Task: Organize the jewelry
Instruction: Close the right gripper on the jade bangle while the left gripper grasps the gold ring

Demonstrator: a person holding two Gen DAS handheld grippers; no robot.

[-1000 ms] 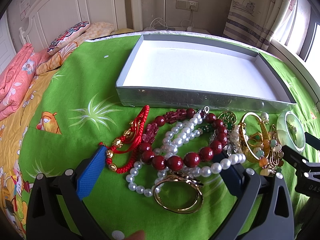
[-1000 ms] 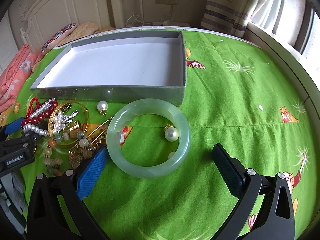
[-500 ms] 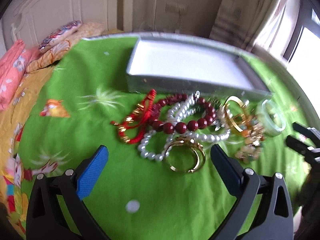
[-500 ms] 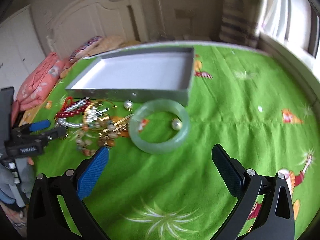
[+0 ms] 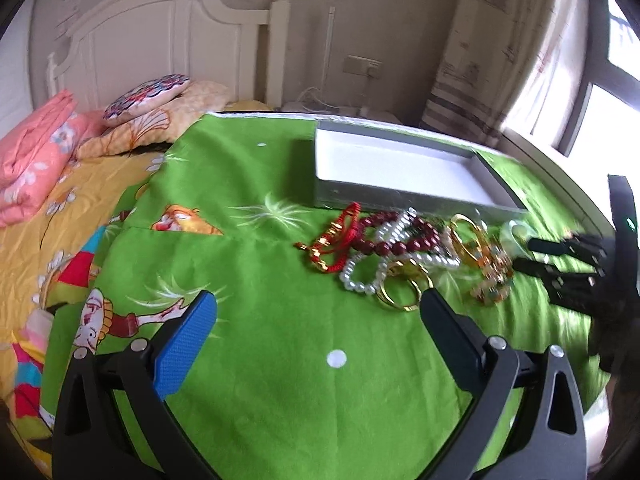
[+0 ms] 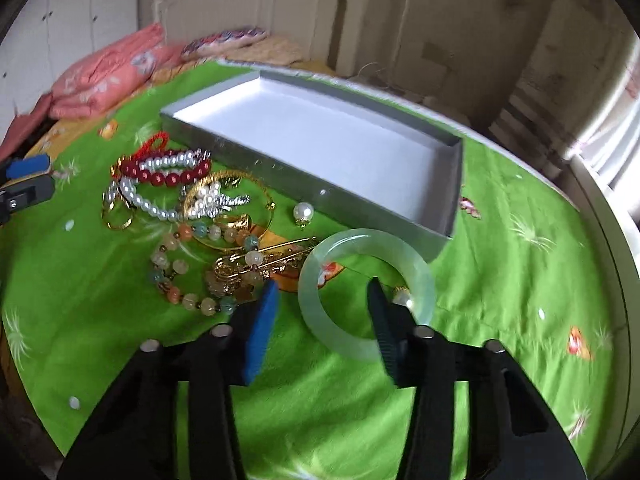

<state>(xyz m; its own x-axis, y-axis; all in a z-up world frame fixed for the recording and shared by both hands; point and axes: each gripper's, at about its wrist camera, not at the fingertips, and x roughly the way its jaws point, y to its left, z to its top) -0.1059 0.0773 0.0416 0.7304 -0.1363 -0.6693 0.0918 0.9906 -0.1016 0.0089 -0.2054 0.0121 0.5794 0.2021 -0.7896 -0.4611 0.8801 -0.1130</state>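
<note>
A pile of jewelry lies on the green bedspread before a grey tray (image 6: 448, 184) with a white floor: a dark red bead bracelet (image 6: 168, 176), a pearl strand (image 6: 144, 200), a pastel bead bracelet (image 6: 180, 268) and gold pieces (image 6: 256, 264). A pale green jade bangle (image 6: 320, 320) lies nearest my right gripper (image 6: 322, 292), which is open with one finger at each side of the bangle's left rim. My left gripper (image 5: 320, 312) is open and empty, well back from the pile (image 5: 396, 248). The tray (image 5: 400, 196) holds nothing.
A loose pearl pendant (image 6: 302, 213) lies by the tray wall. Another pearl (image 6: 402, 298) sits inside the bangle. Pink and patterned pillows (image 5: 36, 148) lie at the headboard. The bed edge and window are to the right.
My left gripper has pulled back and left, away from the pile. My right gripper has narrowed its jaws and come down over the jade bangle's left rim.
</note>
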